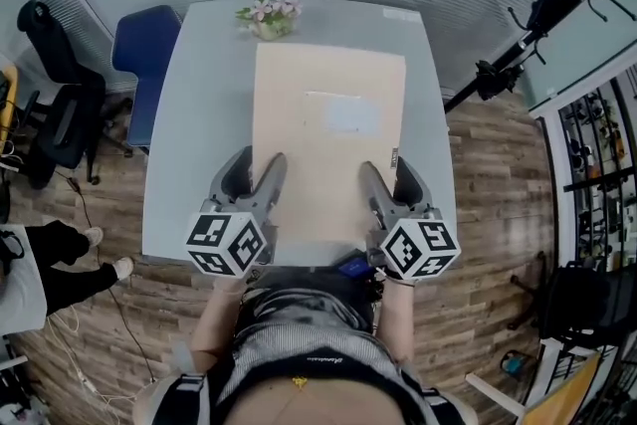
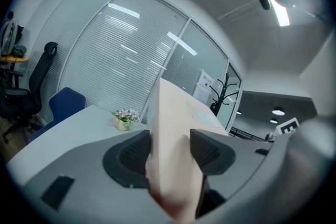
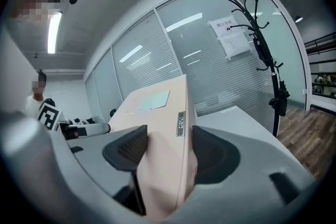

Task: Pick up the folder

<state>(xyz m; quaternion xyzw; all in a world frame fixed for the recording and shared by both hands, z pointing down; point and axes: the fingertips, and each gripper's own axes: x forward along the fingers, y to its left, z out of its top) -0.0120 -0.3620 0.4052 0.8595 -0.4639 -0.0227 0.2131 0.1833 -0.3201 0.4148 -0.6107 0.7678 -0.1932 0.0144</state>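
Observation:
A wide beige folder [image 1: 328, 139] with a pale label on top hangs above the light grey table [image 1: 194, 114], held flat by its near edge. My left gripper [image 1: 257, 182] is shut on the folder's near left corner [image 2: 170, 128], its pads pressing both faces. My right gripper [image 1: 390, 184] is shut on the near right corner [image 3: 165, 136], by the small tag on the folder's side. Both grippers point away from me, roughly level.
A small pot of pink flowers [image 1: 271, 15] stands at the table's far edge, just beyond the folder. A blue chair [image 1: 144, 50] and a black office chair [image 1: 55, 105] stand to the left. A black coat stand [image 1: 537, 25] rises at the right, before glass walls with blinds.

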